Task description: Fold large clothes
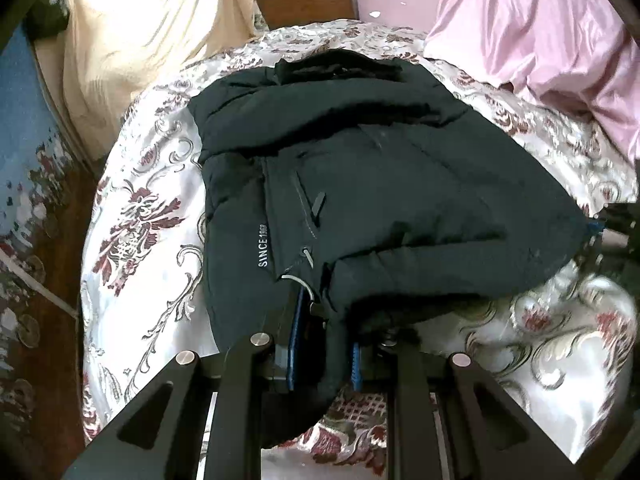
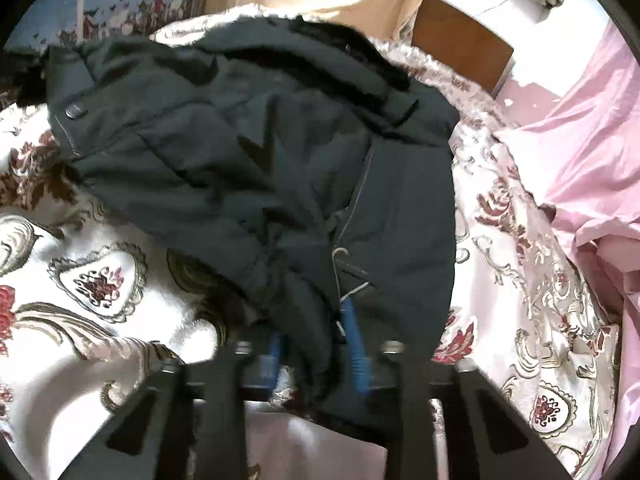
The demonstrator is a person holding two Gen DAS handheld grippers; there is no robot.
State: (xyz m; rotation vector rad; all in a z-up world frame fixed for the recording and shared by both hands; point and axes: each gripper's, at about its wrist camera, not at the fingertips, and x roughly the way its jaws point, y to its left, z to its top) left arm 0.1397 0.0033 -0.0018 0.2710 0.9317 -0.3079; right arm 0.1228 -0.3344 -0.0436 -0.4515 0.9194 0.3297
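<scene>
The dark jacket (image 1: 360, 184) lies on the flowered bedspread (image 1: 132, 216). The left gripper (image 1: 324, 344) pinches its near edge. The right gripper (image 2: 316, 344) is closed on the hem too.

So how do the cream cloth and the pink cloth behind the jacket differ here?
The cream cloth sits at the back left of the bed in the left wrist view; the pink cloth sits at the back right. The cream cloth looks matte with soft folds, the pink cloth glossy with sharper creases. The pink cloth spills further forward along the floral bedspread, past the dark jacket; the cream cloth stays at the head end. Both lie loose and crumpled, clear of the jacket.
</scene>
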